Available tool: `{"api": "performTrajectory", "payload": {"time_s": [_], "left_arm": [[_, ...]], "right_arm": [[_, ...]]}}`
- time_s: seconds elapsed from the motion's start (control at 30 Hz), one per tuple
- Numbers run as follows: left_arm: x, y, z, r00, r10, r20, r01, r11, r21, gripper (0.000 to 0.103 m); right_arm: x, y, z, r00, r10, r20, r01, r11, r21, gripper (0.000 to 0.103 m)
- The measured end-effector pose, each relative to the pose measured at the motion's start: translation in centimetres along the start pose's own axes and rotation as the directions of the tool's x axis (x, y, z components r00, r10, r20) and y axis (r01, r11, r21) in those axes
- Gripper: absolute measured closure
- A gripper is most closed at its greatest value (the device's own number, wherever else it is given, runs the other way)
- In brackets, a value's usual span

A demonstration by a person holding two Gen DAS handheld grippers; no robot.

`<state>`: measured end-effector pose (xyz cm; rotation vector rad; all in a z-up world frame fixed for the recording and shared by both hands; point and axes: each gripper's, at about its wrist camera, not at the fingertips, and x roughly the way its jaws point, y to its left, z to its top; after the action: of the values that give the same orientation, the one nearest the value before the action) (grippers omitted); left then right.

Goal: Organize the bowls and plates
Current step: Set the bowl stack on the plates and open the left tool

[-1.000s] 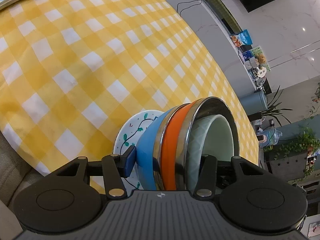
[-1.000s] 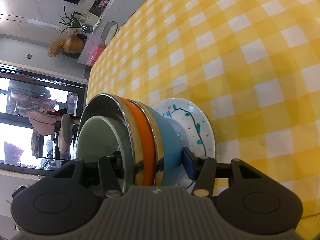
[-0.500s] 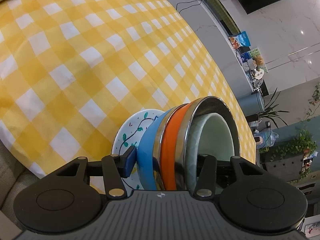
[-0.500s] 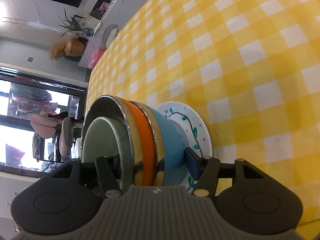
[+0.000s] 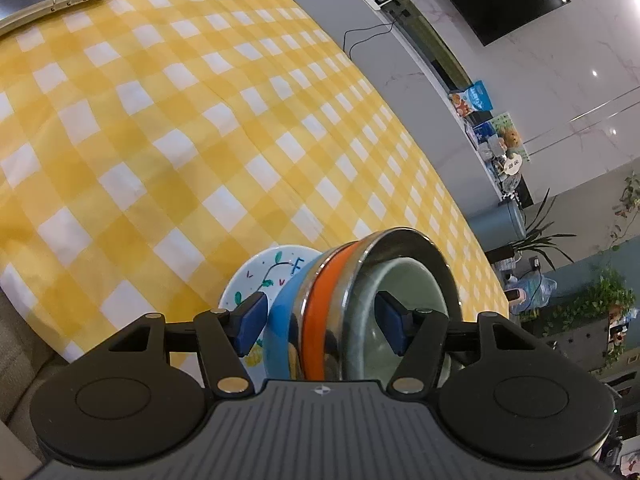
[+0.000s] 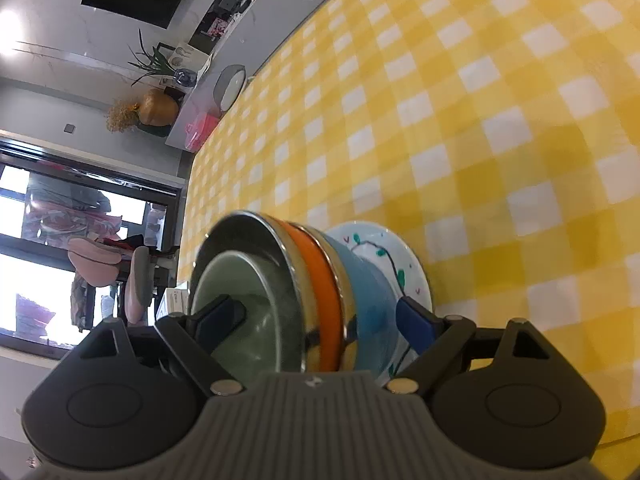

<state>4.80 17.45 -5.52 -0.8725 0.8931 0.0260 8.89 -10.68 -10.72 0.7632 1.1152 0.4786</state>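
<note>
A stack of nested bowls, blue (image 5: 282, 320), orange-banded steel (image 5: 320, 300) and pale green innermost (image 5: 408, 292), rests on a white plate with a vine drawing (image 5: 260, 276). My left gripper (image 5: 320, 322) spans the stack with its jaws standing clear of it, one pad beside the blue bowl, the other inside the green bowl. In the right wrist view the same stack (image 6: 316, 292) and plate (image 6: 384, 248) sit between the spread pads of my right gripper (image 6: 320, 320), also apart from it.
The yellow-and-white checked tablecloth (image 5: 160, 120) covers the table. A ring binder (image 5: 60, 0) and a box lie at the far left corner. The table's near edge (image 5: 24, 312) runs just left of the plate. A counter and plants stand beyond.
Both grippers have opened: their pads, pressed on the stack before, now stand apart from it. Both cameras have pulled back and tilted a little.
</note>
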Motion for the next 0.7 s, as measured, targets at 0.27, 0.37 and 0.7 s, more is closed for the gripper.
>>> {"api": "performTrajectory", "payload": {"time_s": [0.27, 0.37, 0.7], "left_arm": [[-3.6, -3.6, -0.7, 0.985, 0.062, 0.162, -0.093, 0.978, 0.189, 0.032], [-5.6, -5.8, -1.8, 0.971, 0.074, 0.229, -0.151, 0.927, 0.343, 0.032], [-12.4, -10.0, -8.2, 0.905, -0.019, 0.425, -0.286, 0.713, 0.640, 0.032]], "right_arm": [[-3.1, 2.8, -1.1, 0.978, -0.118, 0.170, 0.149, 0.972, -0.180, 0.016], [-4.6, 4.5, -2.4, 0.955, -0.159, 0.250, 0.231, 0.929, -0.291, 0.016], [-10.8, 7.0, -8.4, 0.862, -0.133, 0.489, 0.405, 0.761, -0.507, 0.016]]}}
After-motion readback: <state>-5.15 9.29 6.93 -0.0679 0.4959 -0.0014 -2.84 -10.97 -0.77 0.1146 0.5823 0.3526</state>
